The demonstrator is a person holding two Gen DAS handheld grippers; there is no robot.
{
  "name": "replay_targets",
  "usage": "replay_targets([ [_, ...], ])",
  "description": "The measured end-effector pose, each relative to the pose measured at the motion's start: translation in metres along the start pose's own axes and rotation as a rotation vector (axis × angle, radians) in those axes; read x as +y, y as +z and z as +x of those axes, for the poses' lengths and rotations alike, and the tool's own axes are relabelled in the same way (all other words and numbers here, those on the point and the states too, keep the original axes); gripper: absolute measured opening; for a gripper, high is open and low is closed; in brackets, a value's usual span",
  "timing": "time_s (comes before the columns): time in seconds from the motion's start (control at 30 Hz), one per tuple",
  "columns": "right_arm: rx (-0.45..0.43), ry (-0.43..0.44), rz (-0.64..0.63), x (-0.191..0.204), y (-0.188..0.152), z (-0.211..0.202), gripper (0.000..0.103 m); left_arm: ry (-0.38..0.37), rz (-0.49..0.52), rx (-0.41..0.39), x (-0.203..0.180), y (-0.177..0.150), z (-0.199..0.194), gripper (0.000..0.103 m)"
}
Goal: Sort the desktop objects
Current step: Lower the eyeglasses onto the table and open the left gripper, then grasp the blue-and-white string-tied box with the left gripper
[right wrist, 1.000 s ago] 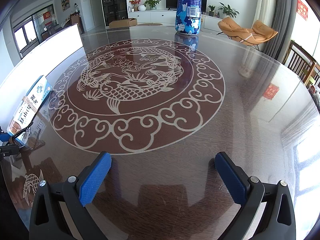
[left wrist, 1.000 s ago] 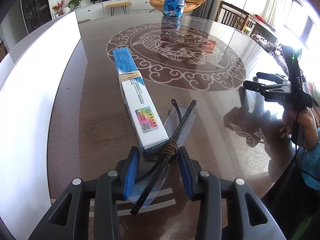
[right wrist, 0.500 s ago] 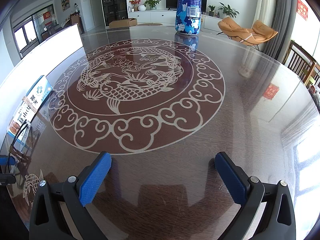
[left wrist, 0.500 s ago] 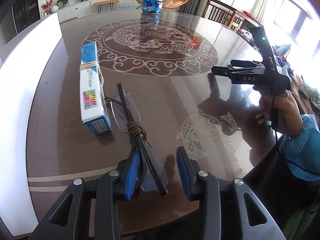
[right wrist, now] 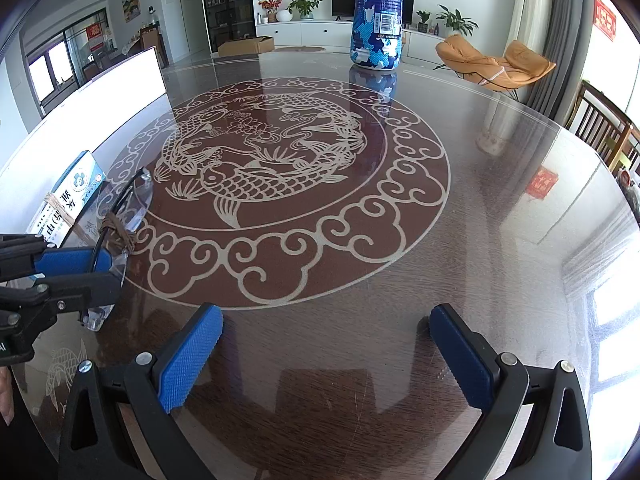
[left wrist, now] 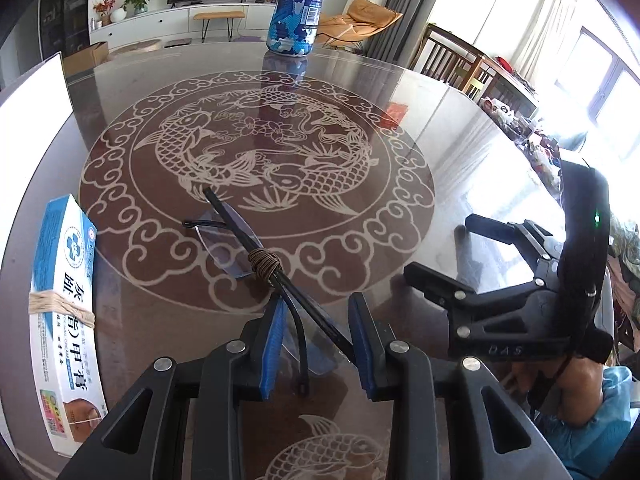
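Note:
My left gripper (left wrist: 318,344) is shut on a pair of clear glasses (left wrist: 256,246) with black arms bound by a brown band, and holds them above the table. The glasses also show in the right wrist view (right wrist: 120,220), held by the left gripper (right wrist: 76,268). A long white and blue box (left wrist: 64,312) with a rubber band lies flat at the left. It also shows in the right wrist view (right wrist: 66,204). My right gripper (right wrist: 324,356) is open and empty over the table, and it shows in the left wrist view (left wrist: 444,252).
A tall blue and white bottle (left wrist: 298,8) stands at the far side of the round glass table (left wrist: 440,128), also in the right wrist view (right wrist: 376,20). A white board (right wrist: 100,96) runs along the left edge. Chairs stand beyond the table.
My left gripper has lifted the glasses and swung right, away from the box and toward the table's middle. The right gripper has not moved.

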State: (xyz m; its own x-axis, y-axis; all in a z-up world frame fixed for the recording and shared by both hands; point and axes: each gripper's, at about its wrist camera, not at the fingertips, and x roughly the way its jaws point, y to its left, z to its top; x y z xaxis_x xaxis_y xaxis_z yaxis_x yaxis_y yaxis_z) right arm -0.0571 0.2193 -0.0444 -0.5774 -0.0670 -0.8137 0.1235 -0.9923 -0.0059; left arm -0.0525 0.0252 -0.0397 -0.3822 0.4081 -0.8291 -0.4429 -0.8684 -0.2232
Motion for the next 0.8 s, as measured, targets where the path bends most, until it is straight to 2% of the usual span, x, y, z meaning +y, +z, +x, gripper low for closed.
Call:
replay_targets([
  [0.07,0.0,0.0,0.0,0.0,0.0,0.0,0.103,0.006,0.01,-0.01,-0.004,0.0,-0.006,0.048],
  [0.1,0.0,0.0,0.0,0.0,0.0,0.0,0.103,0.02,0.012,-0.014,-0.004,-0.003,-0.01,0.064],
  [0.13,0.0,0.0,0.0,0.0,0.0,0.0,0.103,0.035,0.014,-0.022,-0.004,-0.007,-0.015,0.067],
  [0.23,0.0,0.0,0.0,0.0,0.0,0.0,0.103,0.048,0.008,-0.053,0.003,-0.025,-0.042,0.067],
  [0.3,0.0,0.0,0.001,0.0,0.0,0.0,0.103,0.074,0.0,-0.108,0.014,-0.034,-0.067,0.067],
  [0.43,0.0,0.0,0.001,0.0,0.0,0.0,0.103,0.237,-0.043,-0.188,0.046,-0.037,-0.097,0.067],
  [0.53,0.0,0.0,0.001,0.0,0.0,0.0,0.103,0.249,-0.095,-0.132,0.075,-0.029,-0.082,0.067],
  [0.57,0.0,0.0,0.001,0.0,0.0,0.0,0.103,0.251,-0.092,-0.113,0.081,-0.026,-0.073,0.067],
  [0.67,0.0,0.0,0.001,0.0,0.0,0.0,0.103,0.318,-0.059,-0.065,0.088,-0.021,-0.045,0.067],
  [0.8,0.0,0.0,0.001,0.0,0.0,0.0,0.103,0.341,-0.072,-0.05,0.101,-0.018,-0.023,0.066],
])
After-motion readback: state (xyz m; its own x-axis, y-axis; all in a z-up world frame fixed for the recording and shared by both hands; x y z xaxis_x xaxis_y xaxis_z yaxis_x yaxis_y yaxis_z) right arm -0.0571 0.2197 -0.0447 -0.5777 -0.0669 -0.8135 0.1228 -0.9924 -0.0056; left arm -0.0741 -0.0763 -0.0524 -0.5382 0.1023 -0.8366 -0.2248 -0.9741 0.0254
